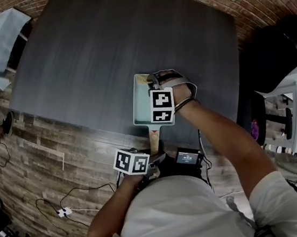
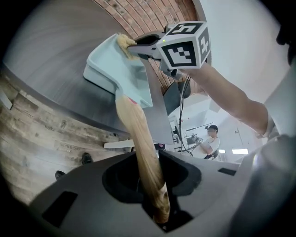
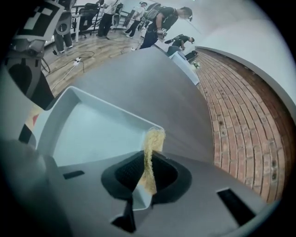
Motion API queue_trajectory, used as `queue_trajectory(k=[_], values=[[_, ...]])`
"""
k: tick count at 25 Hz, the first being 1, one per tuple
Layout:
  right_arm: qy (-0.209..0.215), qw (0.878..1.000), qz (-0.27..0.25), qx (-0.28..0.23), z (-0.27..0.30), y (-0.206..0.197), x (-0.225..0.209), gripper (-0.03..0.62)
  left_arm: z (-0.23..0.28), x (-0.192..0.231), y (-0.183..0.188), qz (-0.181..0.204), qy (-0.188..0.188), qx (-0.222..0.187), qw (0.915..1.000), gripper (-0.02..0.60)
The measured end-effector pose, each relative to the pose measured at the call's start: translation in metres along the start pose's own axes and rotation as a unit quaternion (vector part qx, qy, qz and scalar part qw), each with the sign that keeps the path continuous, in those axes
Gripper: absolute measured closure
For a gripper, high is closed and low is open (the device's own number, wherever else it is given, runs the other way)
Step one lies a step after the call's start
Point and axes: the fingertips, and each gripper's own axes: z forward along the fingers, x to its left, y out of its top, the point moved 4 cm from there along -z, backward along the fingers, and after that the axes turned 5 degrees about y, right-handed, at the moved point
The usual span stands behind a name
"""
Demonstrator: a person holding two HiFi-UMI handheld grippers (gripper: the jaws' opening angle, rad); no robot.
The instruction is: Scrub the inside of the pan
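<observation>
Near the front edge of the dark table (image 1: 101, 51) sits the pale blue rectangular pan (image 1: 142, 102). Its long axis runs straight away from me. The wooden handle (image 1: 153, 137) points back at my body and sticks out past the table edge, and the open tray end faces the middle of the table. My left claw (image 2: 157, 199) is clenched on the end of that handle, which runs up out of the jaws toward the pan. My right claw (image 3: 145, 180) is above the pan, angled down and gripping a yellow scrub pad (image 3: 152, 143). The pad's free end sits at the pan's far corner, against the rim.
</observation>
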Motion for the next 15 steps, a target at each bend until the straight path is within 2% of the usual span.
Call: queue_trajectory(k=[15], values=[[0.051,0.998,0.024,0.008,0.016,0.003,0.023,0.545,0.0,0.001,-0.001,-0.006,0.005,-0.004,1.0,0.471]])
